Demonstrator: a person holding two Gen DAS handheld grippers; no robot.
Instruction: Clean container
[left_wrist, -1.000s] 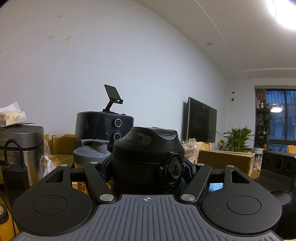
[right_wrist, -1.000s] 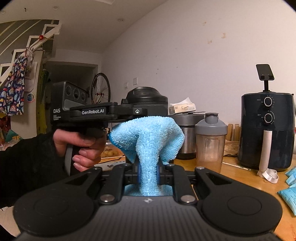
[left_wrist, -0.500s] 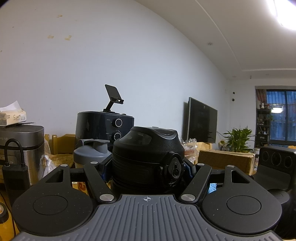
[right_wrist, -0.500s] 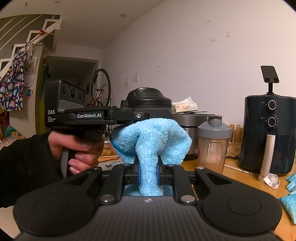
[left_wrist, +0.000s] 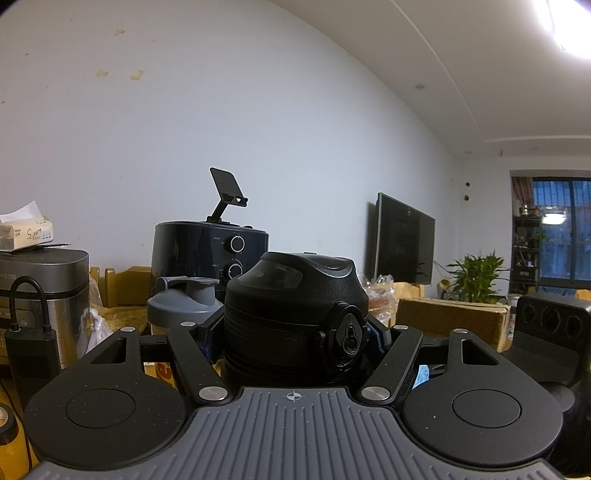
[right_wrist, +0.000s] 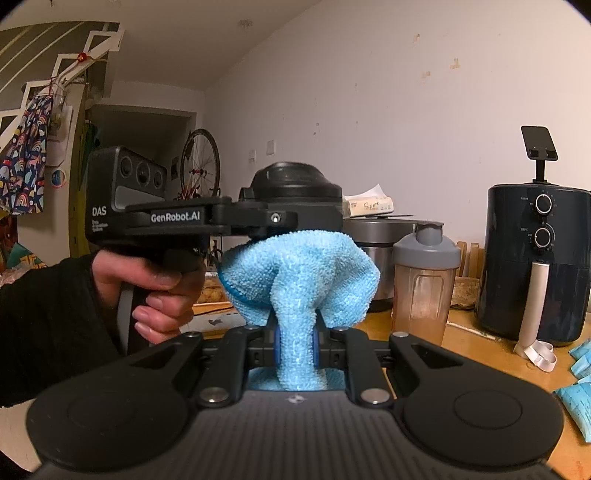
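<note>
Above the wooden table (right_wrist: 476, 341) we hold the black bottle (left_wrist: 291, 317) clamped in our left gripper (left_wrist: 295, 332), lid up. Our right gripper (right_wrist: 295, 341) pinches the blue cloth (right_wrist: 301, 275) just beside it. Hard rubbing may twist the bottle loose, or the bunched cloth may slide out.

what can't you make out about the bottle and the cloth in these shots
- Bottle body: left wrist view, hidden behind the left gripper; right wrist view, behind the cloth.
- Whether cloth touches bottle: unclear in both.
- Cloth's lower end: hidden by the right gripper.
</note>
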